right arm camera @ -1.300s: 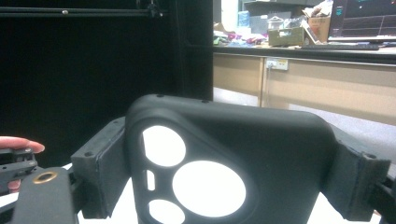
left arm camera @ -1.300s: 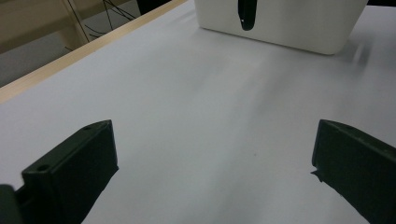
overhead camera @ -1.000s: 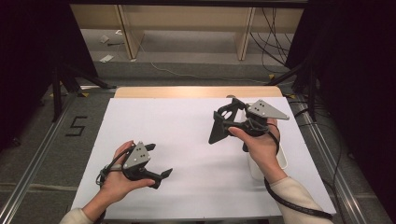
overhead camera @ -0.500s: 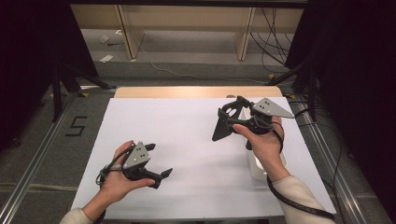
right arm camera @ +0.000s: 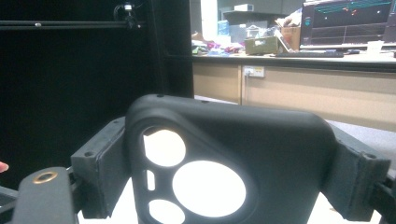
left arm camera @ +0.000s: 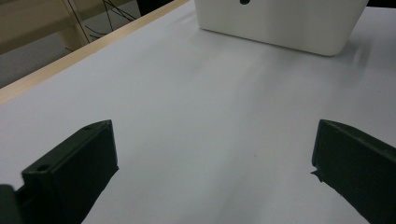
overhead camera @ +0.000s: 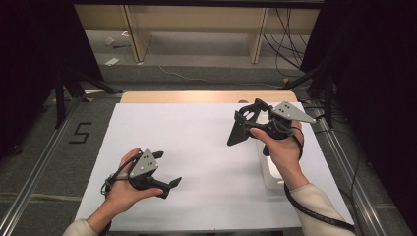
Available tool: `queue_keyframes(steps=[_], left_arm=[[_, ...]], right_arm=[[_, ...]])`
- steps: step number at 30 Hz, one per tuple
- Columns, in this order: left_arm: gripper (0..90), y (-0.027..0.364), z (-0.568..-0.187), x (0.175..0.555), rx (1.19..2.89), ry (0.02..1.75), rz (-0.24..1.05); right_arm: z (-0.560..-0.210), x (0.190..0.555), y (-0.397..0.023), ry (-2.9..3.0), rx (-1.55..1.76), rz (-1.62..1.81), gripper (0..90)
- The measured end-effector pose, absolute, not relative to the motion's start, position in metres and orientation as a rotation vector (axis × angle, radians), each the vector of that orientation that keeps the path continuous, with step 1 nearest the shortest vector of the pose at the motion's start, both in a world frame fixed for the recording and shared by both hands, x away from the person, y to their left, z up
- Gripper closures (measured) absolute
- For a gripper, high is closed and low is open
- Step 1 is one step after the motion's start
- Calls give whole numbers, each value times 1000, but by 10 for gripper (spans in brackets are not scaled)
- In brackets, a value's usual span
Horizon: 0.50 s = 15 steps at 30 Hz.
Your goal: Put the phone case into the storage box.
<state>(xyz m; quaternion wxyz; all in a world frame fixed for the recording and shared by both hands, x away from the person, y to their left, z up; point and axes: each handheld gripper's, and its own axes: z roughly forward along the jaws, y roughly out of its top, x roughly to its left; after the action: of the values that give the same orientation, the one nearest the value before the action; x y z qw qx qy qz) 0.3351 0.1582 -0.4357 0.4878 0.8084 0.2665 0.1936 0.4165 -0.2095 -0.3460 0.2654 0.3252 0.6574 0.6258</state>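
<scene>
Right tongs point(overhead camera: 244, 129), raised over the bench's point(overhead camera: 196, 147) right edge, clamp a black phone case point(right arm camera: 229, 163) by its sides; a slack squeeze could drop it. Left tongs point(overhead camera: 169, 186) gape empty near the front-left corner

Black phone case point(right arm camera: 233, 154) with pale cutouts, in black right gripper point(overhead camera: 244, 129) with grey plate. Left gripper point(overhead camera: 164, 186) black, grey plate too. Table point(overhead camera: 196, 142) white, light wood strip at far edge. White box point(left arm camera: 280, 23) with dark slot. Grey floor, black "5" mark point(overhead camera: 80, 132). Cream sleeves.
</scene>
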Motion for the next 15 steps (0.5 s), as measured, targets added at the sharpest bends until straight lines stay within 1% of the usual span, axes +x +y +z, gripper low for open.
queue_keyframes(steps=[15], left_arm=[[0, 158, -436, 335, 1963, 648, 468]], right_arm=[[-344, 419, -218, 1752, 905, 1682, 158]])
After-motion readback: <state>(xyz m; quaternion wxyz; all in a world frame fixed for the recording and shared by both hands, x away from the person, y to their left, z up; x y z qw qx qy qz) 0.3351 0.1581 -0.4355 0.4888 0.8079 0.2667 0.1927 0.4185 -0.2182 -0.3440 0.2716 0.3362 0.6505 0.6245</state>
